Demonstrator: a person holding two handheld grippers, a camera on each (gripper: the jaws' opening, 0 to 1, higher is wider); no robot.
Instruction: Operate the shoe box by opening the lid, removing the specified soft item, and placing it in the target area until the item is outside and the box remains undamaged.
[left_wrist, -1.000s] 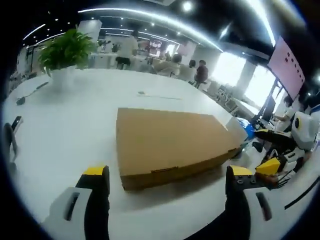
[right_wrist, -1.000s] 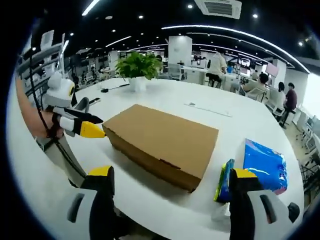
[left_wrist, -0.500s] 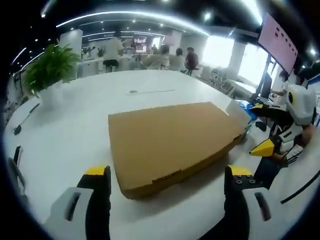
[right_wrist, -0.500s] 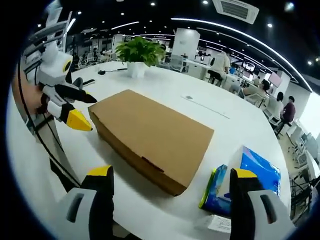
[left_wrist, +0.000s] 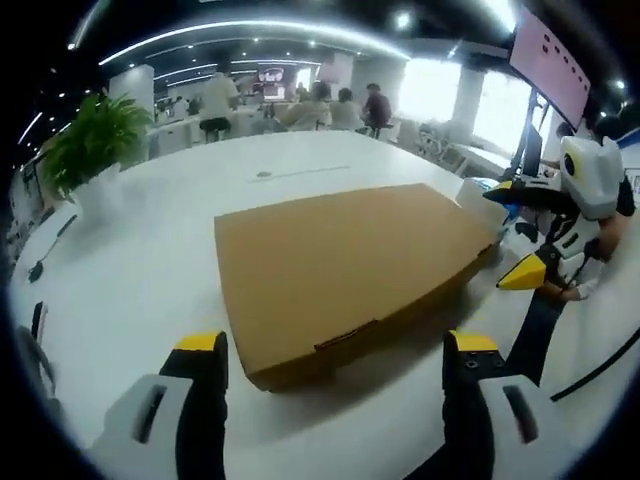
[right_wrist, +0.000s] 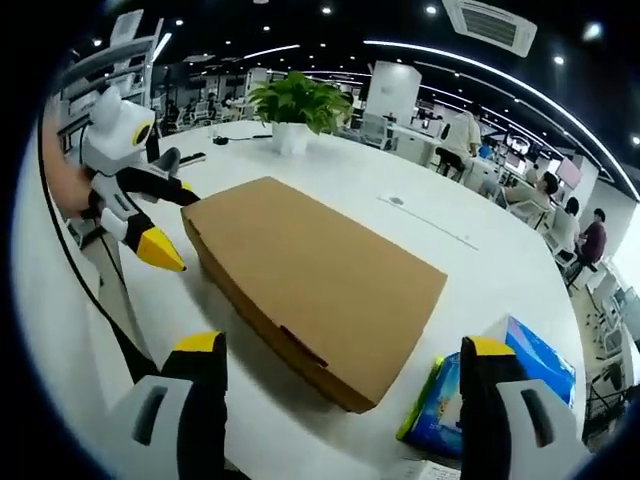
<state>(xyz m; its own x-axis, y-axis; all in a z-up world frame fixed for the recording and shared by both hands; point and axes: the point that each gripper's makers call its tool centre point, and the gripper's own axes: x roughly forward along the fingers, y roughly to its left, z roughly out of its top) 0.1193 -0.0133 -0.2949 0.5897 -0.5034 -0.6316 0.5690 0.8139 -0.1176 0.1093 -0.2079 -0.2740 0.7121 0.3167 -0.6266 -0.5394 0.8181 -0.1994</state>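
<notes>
Shoe box (left_wrist: 345, 270), plain brown cardboard, lies flat on the white table (left_wrist: 150, 270) with its lid shut; the tuck tab sits on the front edge, facing the left gripper view at about 6 o'clock. In the right gripper view the shoe box (right_wrist: 320, 280) runs diagonally from 10 o'clock to 5 o'clock.

Left gripper (left_wrist: 335, 355): jaws spread wide, nothing between them, yellow tips just short of the box's near edge, one off each front corner. The same gripper (right_wrist: 150, 215) appears in the right gripper view at 9 o'clock, beside the box's left end, apart from it.

Right gripper (right_wrist: 345, 355): jaws wide apart, holding nothing, hovering near the box's long side. It also appears in the left gripper view (left_wrist: 520, 235) at 3 o'clock, next to the box's far right corner.

Blue soft packet (right_wrist: 515, 385) lies on the table at 4 o'clock in the right gripper view, just beside the box. Potted plant (right_wrist: 298, 108) stands at 12 o'clock, well beyond the box.
</notes>
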